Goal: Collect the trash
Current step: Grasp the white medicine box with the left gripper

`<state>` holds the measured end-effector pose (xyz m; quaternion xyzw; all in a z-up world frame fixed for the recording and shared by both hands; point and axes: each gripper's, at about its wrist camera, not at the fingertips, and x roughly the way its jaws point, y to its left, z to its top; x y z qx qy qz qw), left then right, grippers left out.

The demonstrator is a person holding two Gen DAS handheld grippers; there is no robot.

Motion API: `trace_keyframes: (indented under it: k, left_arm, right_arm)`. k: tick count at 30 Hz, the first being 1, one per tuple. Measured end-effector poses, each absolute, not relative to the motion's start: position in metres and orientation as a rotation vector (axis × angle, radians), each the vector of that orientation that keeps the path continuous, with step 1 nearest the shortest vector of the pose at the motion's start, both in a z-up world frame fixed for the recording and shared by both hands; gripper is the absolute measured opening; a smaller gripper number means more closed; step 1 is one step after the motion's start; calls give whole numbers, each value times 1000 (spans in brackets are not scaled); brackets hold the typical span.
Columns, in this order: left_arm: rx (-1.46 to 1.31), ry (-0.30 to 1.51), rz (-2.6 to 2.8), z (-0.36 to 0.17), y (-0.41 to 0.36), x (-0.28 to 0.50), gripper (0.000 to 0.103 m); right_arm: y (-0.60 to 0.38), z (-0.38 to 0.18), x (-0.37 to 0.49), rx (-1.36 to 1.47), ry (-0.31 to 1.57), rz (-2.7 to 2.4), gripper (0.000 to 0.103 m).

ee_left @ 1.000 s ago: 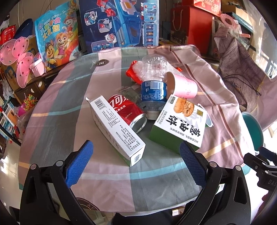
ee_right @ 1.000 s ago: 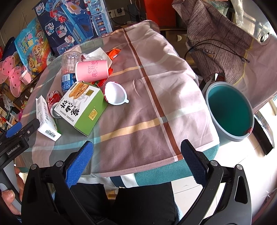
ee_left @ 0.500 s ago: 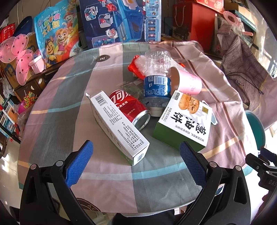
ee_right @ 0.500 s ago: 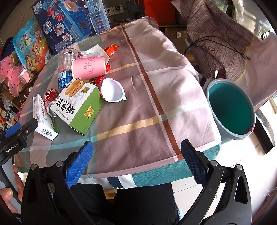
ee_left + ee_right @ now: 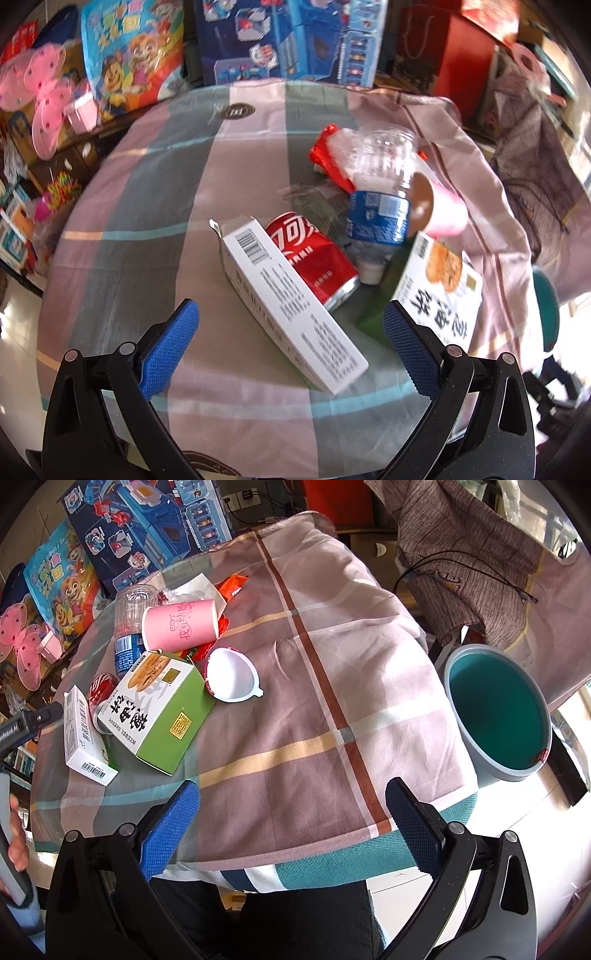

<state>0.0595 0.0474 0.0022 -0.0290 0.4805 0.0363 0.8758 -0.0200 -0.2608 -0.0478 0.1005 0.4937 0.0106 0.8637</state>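
Open left tongs (image 5: 290, 334) hover over white box (image 5: 291, 314).

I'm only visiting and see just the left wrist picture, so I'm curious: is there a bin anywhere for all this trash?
Observer: Yes. The right wrist view shows a grey bucket with a teal inside, standing low beside the table. No trash shows in it.
Operator: Is anything hiding behind the green biscuit box?
Observer: A small white plastic cup lies on the cloth beside the green biscuit box, with its opening facing up.
Operator: And what is the other gripper doing?
Observer: The right gripper is open and holds nothing, above the table's near edge.
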Motion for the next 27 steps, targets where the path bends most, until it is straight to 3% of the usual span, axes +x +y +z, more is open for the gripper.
trace_keyframes:
  k: [12, 15, 16, 20, 27]
  left_arm:
    - [-24, 1079, 106, -31, 34, 78, 96]
    - [-9, 1094, 98, -41, 33, 76, 76]
    - [-16, 1098, 87, -44, 35, 75, 64]
    - [-11, 1076, 71, -43, 43, 65, 52]
    - [-13, 1121, 85, -55, 65, 54, 50]
  right_arm:
    - [-256, -59, -7, 219, 1060, 62, 97]
    - [-253, -58, -4, 210, 1061, 69, 97]
    - [-251, -58, -2, 207, 1062, 72, 97]
    - [-244, -57, 3, 200, 1067, 90, 97]
    - [-219, -44, 12, 163, 1060, 138, 97]
